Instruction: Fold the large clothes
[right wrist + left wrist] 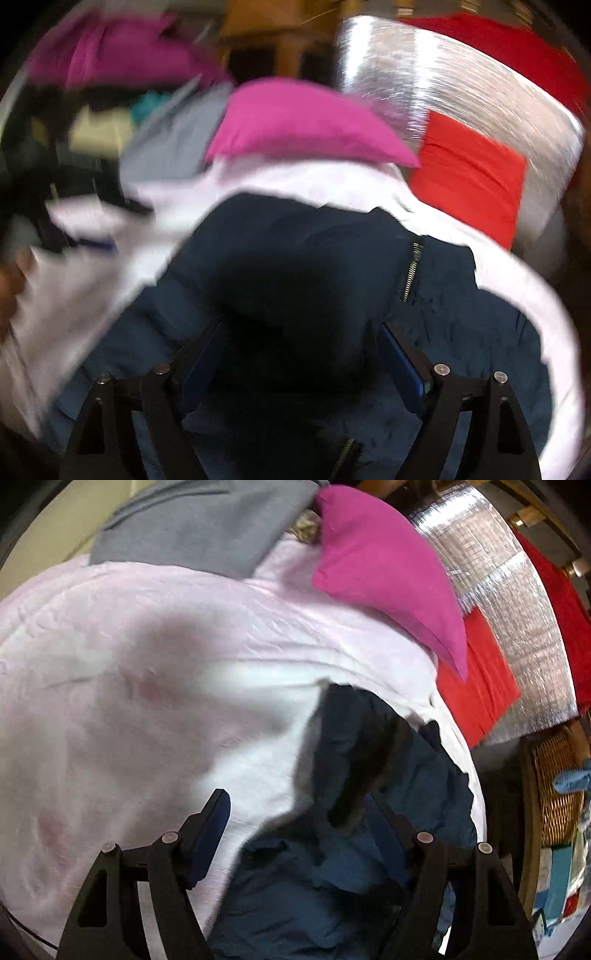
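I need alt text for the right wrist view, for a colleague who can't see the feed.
Motion-blurred fisheye view: the right gripper, fingers spread, hangs over a dark navy zippered jacket bunched on a pale pink blanket. Behind lie a magenta pillow, a folded red cloth and a silver foil sheet.

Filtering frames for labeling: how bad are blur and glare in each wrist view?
Left wrist: mostly sharp; mild smear on the navy jacket, and a soft dark shadow on the pale pink bedding. Right wrist: heavy motion blur throughout, with streaked glare on the silver foil surface; the jacket's zipper is still legible. Both show fisheye bending at the edges.
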A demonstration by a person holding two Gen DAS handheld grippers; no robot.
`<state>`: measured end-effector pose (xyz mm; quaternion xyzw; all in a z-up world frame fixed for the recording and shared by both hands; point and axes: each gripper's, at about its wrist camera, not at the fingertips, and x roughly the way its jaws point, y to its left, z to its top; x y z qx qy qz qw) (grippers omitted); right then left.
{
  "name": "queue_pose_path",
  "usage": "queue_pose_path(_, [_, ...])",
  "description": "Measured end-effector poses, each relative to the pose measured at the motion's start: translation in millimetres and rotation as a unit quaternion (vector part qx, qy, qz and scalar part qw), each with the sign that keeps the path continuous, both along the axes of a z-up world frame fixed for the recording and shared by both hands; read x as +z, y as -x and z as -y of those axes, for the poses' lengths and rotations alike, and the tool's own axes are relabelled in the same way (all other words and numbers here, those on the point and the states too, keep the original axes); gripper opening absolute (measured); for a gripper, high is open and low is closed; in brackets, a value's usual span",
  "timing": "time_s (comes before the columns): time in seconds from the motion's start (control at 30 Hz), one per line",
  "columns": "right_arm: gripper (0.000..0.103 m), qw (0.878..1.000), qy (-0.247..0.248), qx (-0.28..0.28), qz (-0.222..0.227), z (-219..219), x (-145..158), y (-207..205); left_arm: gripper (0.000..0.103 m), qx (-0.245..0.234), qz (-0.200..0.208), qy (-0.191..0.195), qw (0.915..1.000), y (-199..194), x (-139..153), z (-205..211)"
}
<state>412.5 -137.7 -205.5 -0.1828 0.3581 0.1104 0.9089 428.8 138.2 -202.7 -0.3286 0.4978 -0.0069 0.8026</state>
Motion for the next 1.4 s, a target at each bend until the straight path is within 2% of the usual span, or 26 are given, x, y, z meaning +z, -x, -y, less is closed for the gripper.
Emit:
queue_pose_path(0.03, [0.086, 1.000, 0.000, 0.000, 0.000, 0.0, 0.0, 0.0, 0.075, 0.002, 0.000, -0.003, 1.0000, -0.9, 0.9, -2.5])
queue_pose_path(0.07, [0.086, 0.999, 0.044, -0.012, 0.011, -9.9, -3.6, -10.2, 0.075, 0.001, -0.001, -0.003, 1.0000, -2.2, 1.8, -2.8])
queue_pose_path(0.17, [0.081, 0.997, 0.079, -0.022, 0.009, -14.4, -6.9, -28.7, 0.075, -0.003, -0.004, 0.011, 0.9999, -5.8, 0.1, -4.6])
queue_pose_path(0.2, [0.074, 0.997, 0.079, -0.022, 0.009, -14.4, -6.9, -28.7, 0.075, -0.004, -0.005, 0.014, 0.9999, -5.2, -1.0, -5.9])
queue_pose_path(0.23, [0.043, 0.996, 0.080, -0.031, 0.016, -11.8, -5.5, -32.7, 0.075, -0.005, -0.007, 0.015, 0.9999, -5.1, -1.2, -6.2])
queue_pose_path(0.27, [0.029, 0.996, 0.073, -0.051, 0.011, -5.2, -3.6, -38.8, 0.075, -0.006, -0.006, 0.014, 0.9999, -6.0, -0.7, -5.6])
queue_pose_path(0.3, [0.026, 0.995, 0.060, -0.077, 0.003, 3.7, -0.9, -44.3, 0.075, -0.007, -0.005, 0.011, 0.9999, -6.5, -0.7, -4.9])
queue_pose_path(0.33, [0.023, 0.993, -0.024, -0.119, -0.003, 35.5, 9.6, -47.3, 0.075, -0.008, -0.005, 0.008, 0.9999, -6.5, -0.5, -3.4])
queue_pose_path(0.37, [0.022, 0.989, -0.054, -0.136, -0.006, 49.1, 13.8, -46.5, 0.075, -0.010, -0.005, 0.006, 0.9999, -7.0, -1.1, -1.6])
queue_pose_path(0.47, [0.021, 0.959, -0.193, -0.206, -0.022, 117.9, 19.3, -36.3, 0.075, -0.025, -0.006, 0.000, 0.9997, -8.1, -2.6, 7.1])
queue_pose_path(0.5, [0.021, 0.959, -0.193, -0.206, -0.022, 117.9, 19.3, -36.3, 0.075, -0.029, -0.006, -0.005, 0.9995, -8.2, -2.9, 11.2])
queue_pose_path(0.53, [0.021, 0.940, -0.254, -0.225, -0.034, 145.2, 15.6, -30.5, 0.075, -0.036, -0.006, -0.011, 0.9993, -8.5, -2.5, 15.8])
queue_pose_path(0.57, [0.021, 0.900, -0.352, -0.252, -0.056, 189.0, -0.6, -15.5, 0.075, -0.044, -0.006, -0.017, 0.9989, -9.7, -2.8, 21.1])
queue_pose_path(0.6, [0.021, 0.876, -0.403, -0.254, -0.070, 205.5, -12.2, -7.2, 0.075, -0.051, -0.007, -0.023, 0.9984, -10.8, -3.3, 26.8])
queue_pose_path(0.63, [0.025, 0.846, -0.459, -0.255, -0.087, 220.6, -27.3, 1.2, 0.075, -0.058, -0.008, -0.030, 0.9978, -11.8, -4.3, 32.9])
queue_pose_path(0.67, [0.033, 0.846, -0.459, -0.255, -0.087, 220.6, -27.3, 1.2, 0.075, -0.064, -0.010, -0.037, 0.9972, -12.9, -5.8, 38.5])
queue_pose_path(0.7, [0.040, 0.802, -0.519, -0.271, -0.118, 236.4, -54.2, 16.4, 0.075, -0.071, -0.015, -0.046, 0.9963, -14.5, -8.3, 45.4])
queue_pose_path(0.77, [0.046, 0.780, -0.556, -0.264, -0.115, 242.7, -63.2, 30.8, 0.075, -0.085, -0.025, -0.059, 0.9943, -17.2, -13.7, 56.7])
queue_pose_path(0.8, [0.046, 0.777, -0.559, -0.264, -0.118, 243.9, -62.6, 35.3, 0.075, -0.092, -0.030, -0.064, 0.9933, -18.2, -16.5, 62.1])
queue_pose_path(0.9, [0.058, 0.793, -0.536, -0.267, -0.110, 242.6, -45.0, 47.3, 0.075, -0.106, -0.039, -0.078, 0.9906, -20.6, -22.7, 73.4])
queue_pose_path(0.97, [0.066, 0.797, -0.530, -0.272, -0.098, 245.9, -39.2, 54.5, 0.075, -0.107, -0.042, -0.085, 0.9897, -21.5, -25.2, 76.6])
queue_pose_path(1.07, [0.067, 0.780, -0.538, -0.302, -0.107, 260.7, -42.5, 72.5, 0.075, -0.106, -0.046, -0.086, 0.9896, -23.0, -28.6, 79.9])
queue_pose_path(1.1, [0.067, 0.781, -0.533, -0.307, -0.108, 260.4, -45.9, 85.0, 0.075, -0.107, -0.048, -0.088, 0.9893, -23.5, -29.6, 81.4])
queue_pose_path(1.2, [0.067, 0.821, -0.482, -0.299, -0.062, 249.3, -23.6, 93.0, 0.075, -0.108, -0.052, -0.098, 0.9879, -24.7, -32.1, 85.2])
queue_pose_path(1.23, [0.067, 0.827, -0.475, -0.296, -0.047, 249.3, -15.3, 96.6, 0.075, -0.110, -0.052, -0.098, 0.9876, -24.6, -33.0, 86.4])
queue_pose_path(1.4, [0.081, 0.833, -0.456, -0.313, -0.019, 258.9, 0.9, 103.2, 0.075, -0.109, -0.051, -0.094, 0.9883, -23.7, -32.3, 82.9])
